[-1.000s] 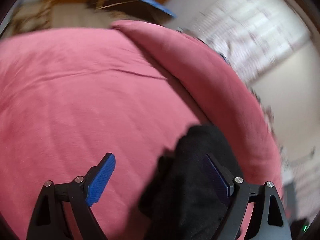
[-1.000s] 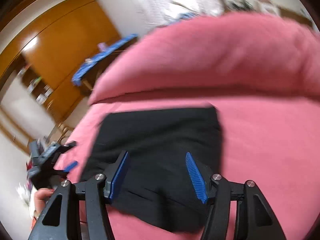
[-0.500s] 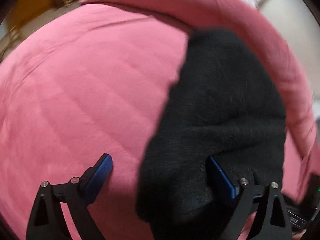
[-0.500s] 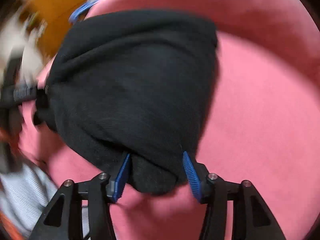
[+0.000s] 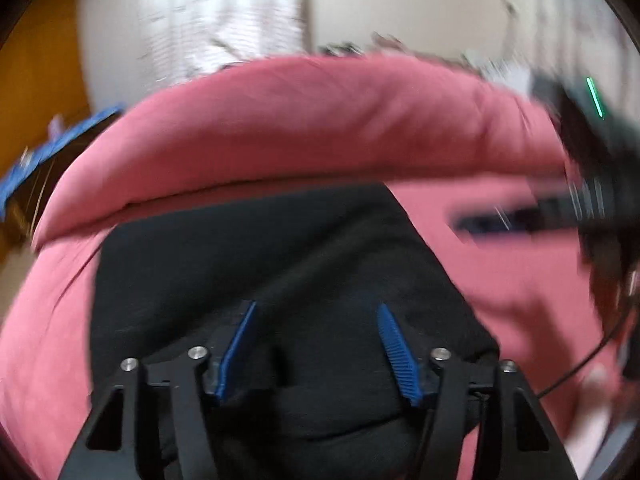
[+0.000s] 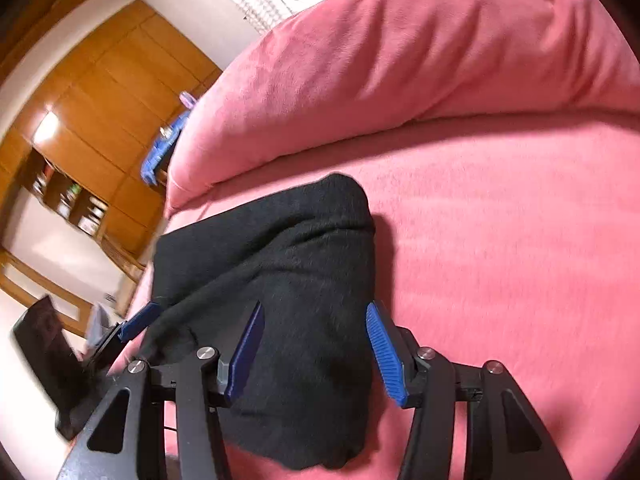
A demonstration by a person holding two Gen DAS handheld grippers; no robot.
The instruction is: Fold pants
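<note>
Pink bedding fills both of my wrist views: the flat bedspread [image 6: 500,248] and, behind it, a long rolled bolster [image 5: 312,128] in the same fabric. Beyond the bed I can make out an orange-brown wooden wardrobe [image 6: 104,96] with open shelves, and a pale curtain [image 5: 224,16] in the left view (that picture is smeared, so edges are soft).

On the bedspread lie the black pants [image 6: 296,280], folded into a thick, compact bundle with its far end near the bolster's foot. In the right view the bundle runs lengthwise straight toward me, passing between the fingers of my right gripper [image 6: 316,348], whose blue pads stand wide apart on either side of the cloth without pinching it. At the bundle's left edge I see one blue finger of the other gripper against the fabric.

From the left view, the pants [image 5: 256,280] spread broadly under and ahead of my left gripper [image 5: 316,348]; its jaws are also spread, the pads poised over the black cloth with a clear gap between them. Whether they touch the fabric I cannot tell.
</note>
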